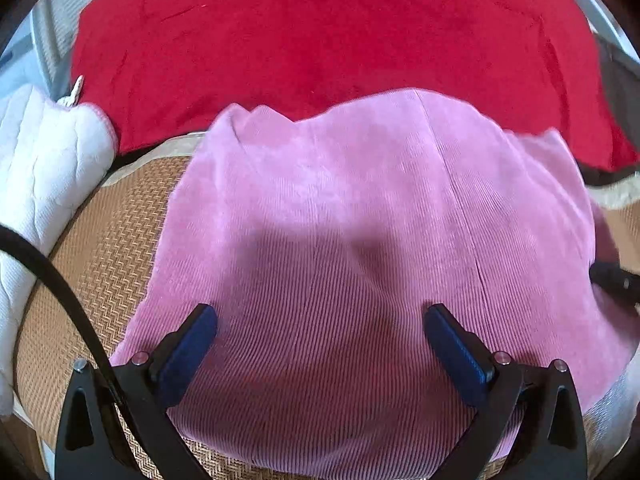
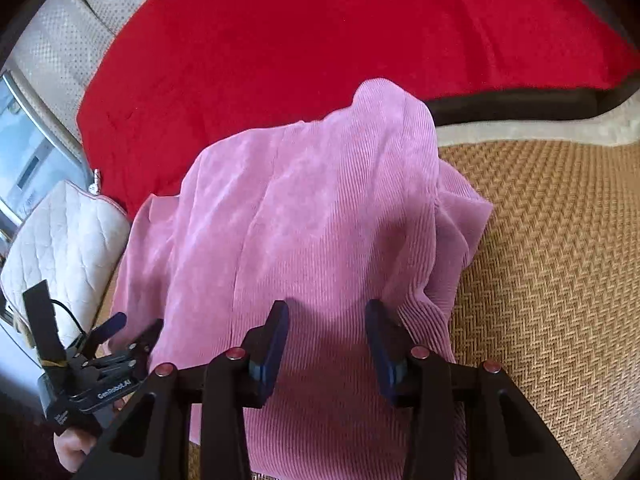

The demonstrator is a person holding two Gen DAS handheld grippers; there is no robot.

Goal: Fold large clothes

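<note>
A pink corduroy garment (image 1: 360, 220) lies partly folded on a woven mat, its far edge overlapping a red blanket. My left gripper (image 1: 320, 314) hangs just above the garment's near part, jaws wide open with only flat fabric below them. In the right wrist view the garment (image 2: 304, 208) has a doubled layer bunched along its right side. My right gripper (image 2: 327, 308) stands over the near right part, jaws partly apart, the fold's edge beside the right fingertip (image 2: 376, 320) and no fabric pinched. The left gripper (image 2: 116, 332) shows at the lower left, with a hand (image 2: 72, 448) holding it.
The red blanket (image 1: 320, 40) covers the far side. A white quilted cushion (image 1: 48, 168) sits left of the garment. Woven tan mat (image 2: 552, 260) stretches to the right. A black cable (image 1: 52, 276) crosses the left view. Beige perforated upholstery (image 2: 60, 40) stands far left.
</note>
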